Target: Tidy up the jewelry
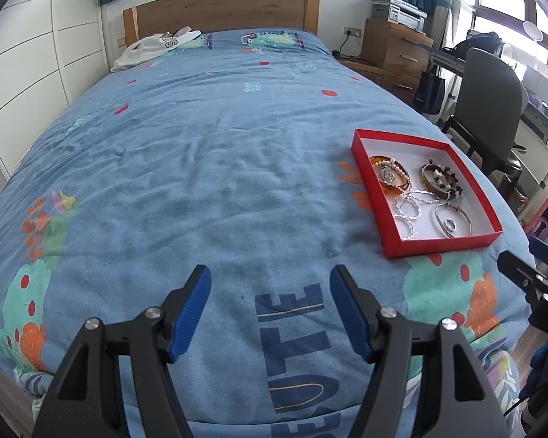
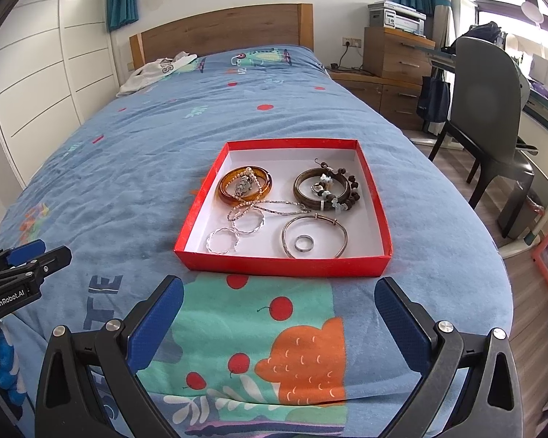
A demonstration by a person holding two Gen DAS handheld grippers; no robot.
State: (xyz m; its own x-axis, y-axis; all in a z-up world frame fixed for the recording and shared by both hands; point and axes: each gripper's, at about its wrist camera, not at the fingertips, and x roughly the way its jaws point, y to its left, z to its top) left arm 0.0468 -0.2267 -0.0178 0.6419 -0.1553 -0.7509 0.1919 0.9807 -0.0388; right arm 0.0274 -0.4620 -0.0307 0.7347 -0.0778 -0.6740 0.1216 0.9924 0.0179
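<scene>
A red box [image 2: 285, 266] with a white inside lies on the blue bedspread; it also shows in the left wrist view [image 1: 442, 244]. In it are an amber bangle [image 2: 225, 193], a dark bangle with a bead bracelet [image 2: 303, 193], silver chains [image 2: 252, 222], a silver bangle [image 2: 341, 235] and a small ring [image 2: 304, 244]. My right gripper [image 2: 278, 314] is open and empty, just in front of the box. My left gripper [image 1: 270, 308] is open and empty over the bedspread, left of the box.
The bed [image 1: 201, 146] has a wooden headboard [image 1: 219, 9] and a white garment [image 1: 153, 49] near the pillow end. A grey chair [image 2: 493, 116], wooden drawers [image 2: 394, 58] and a desk stand to the right. White wardrobes [image 2: 36, 73] line the left.
</scene>
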